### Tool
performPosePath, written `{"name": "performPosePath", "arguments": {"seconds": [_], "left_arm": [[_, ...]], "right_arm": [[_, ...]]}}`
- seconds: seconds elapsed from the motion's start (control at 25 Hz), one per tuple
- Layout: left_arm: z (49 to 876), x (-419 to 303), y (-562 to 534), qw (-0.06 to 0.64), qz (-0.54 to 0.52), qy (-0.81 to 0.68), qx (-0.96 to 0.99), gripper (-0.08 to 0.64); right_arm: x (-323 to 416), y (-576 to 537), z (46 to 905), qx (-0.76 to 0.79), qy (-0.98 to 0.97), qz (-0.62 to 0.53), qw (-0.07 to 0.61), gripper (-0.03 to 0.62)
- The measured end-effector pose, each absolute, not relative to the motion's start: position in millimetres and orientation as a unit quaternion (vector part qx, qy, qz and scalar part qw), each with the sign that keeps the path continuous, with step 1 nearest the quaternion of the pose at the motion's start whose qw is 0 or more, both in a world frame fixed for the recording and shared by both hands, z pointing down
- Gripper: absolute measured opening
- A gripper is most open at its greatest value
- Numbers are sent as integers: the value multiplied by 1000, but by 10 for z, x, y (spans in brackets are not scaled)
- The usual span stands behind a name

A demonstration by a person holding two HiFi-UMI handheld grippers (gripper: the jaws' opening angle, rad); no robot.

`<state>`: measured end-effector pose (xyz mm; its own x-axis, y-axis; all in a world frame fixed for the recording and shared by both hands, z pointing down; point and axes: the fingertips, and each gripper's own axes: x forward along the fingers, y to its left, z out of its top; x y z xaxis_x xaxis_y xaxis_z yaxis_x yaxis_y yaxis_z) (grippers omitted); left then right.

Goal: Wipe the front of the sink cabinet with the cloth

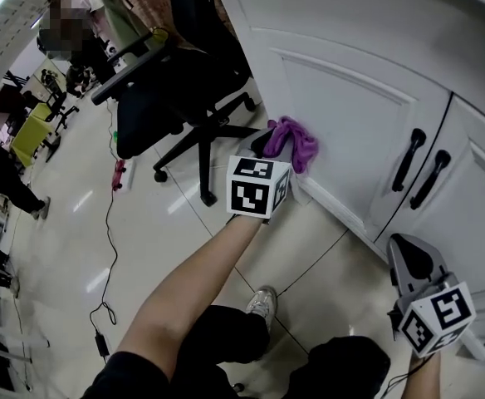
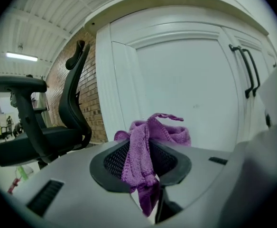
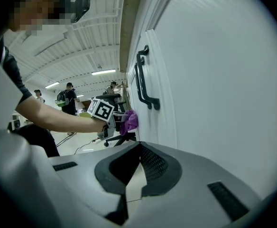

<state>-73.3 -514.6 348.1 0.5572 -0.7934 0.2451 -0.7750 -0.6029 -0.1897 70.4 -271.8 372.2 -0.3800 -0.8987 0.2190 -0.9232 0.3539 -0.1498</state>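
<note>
A purple cloth (image 1: 296, 142) is pressed against the lower part of the left door of the white sink cabinet (image 1: 350, 115). My left gripper (image 1: 272, 146) is shut on it. In the left gripper view the cloth (image 2: 145, 148) is pinched between the jaws and bunches out toward the door panel (image 2: 186, 89). My right gripper (image 1: 403, 246) hangs low at the right, near the cabinet's base and below the two black door handles (image 1: 418, 169). Its jaws meet with nothing between them (image 3: 138, 147). The right gripper view shows the handles (image 3: 145, 83) and the cloth (image 3: 129, 120) farther along the cabinet front.
A black office chair (image 1: 176, 90) stands on the tiled floor just left of the cabinet, its wheeled base close to the cloth. A thin cable (image 1: 107, 223) runs across the floor. The person's shoe (image 1: 263, 302) is below. People and desks are far off at the left.
</note>
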Motion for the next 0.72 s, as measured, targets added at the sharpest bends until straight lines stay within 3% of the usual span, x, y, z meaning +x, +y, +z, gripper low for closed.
{"name": "performPosePath", "arguments": {"seconds": [0.16, 0.72], "left_arm": [[3684, -701, -5081, -10, -161, 440, -884, 110], [3781, 326, -3866, -12, -153, 295, -943, 111]], "right_arm": [[725, -2631, 3743, 556, -820, 126, 55, 0], [864, -2191, 3520, 575, -809, 113, 50, 0]]}}
